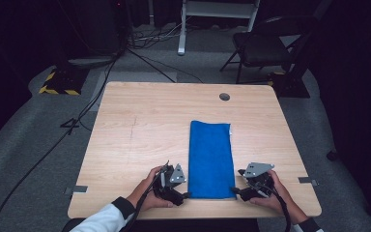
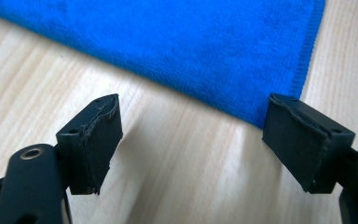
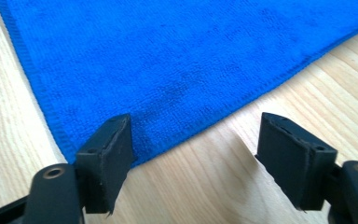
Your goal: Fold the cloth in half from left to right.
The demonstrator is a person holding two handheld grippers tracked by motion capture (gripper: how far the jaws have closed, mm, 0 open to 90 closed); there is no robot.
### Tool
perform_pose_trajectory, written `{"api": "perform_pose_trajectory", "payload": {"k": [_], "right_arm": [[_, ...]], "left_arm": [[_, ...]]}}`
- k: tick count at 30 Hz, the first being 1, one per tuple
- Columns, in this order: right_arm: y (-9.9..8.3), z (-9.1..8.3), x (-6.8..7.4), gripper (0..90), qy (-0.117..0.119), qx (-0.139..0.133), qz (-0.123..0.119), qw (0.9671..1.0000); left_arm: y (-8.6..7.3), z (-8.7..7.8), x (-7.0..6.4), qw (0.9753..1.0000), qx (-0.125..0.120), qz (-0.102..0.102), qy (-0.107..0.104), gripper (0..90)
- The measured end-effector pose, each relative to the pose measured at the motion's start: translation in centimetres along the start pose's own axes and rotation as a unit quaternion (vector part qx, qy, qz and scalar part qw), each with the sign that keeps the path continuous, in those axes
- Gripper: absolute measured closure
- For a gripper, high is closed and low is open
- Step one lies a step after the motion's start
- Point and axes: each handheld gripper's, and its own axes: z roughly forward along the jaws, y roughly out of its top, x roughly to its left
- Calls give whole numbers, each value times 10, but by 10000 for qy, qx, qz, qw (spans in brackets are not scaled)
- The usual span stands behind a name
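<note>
A blue folded cloth (image 1: 211,158) lies flat on the wooden table (image 1: 140,130), long side running away from me. My left gripper (image 1: 186,195) is open at the cloth's near left corner, and the blue cloth (image 2: 205,51) spreads just beyond its black fingertips (image 2: 100,140). My right gripper (image 1: 234,191) is open at the near right corner. In the right gripper view one of its fingertips (image 3: 109,156) sits at the corner of the cloth (image 3: 177,60), and the other is over bare wood. Nothing is held between either pair of jaws.
A round cable hole (image 1: 224,96) sits near the table's far edge. A black folding chair (image 1: 265,46) and a white frame (image 1: 217,19) stand behind the table. Cables (image 1: 77,121) trail across the grey floor at the left. A yellow-black striped base (image 1: 60,82) lies at far left.
</note>
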Motion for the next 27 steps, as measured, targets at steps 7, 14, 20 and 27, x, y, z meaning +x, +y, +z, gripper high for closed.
{"api": "perform_pose_trajectory", "payload": {"k": [7, 14, 20, 27], "right_arm": [[1, 1, 11, 290, 163, -75, -120, 9998], [5, -10, 15, 309, 252, -393, -232, 9986], [7, -10, 30, 331, 618, -462, -543, 9955], [7, 0, 36, 325, 867, -256, -728, 9932]], "left_arm": [[-9, -9, -10, 9998, 67, 133, -111, 200], [-2, -5, -20, 9984, -41, 411, -388, 185], [10, 0, -19, 9978, -142, 495, -407, 237], [15, 7, -16, 9968, -119, 588, -531, 275]]}}
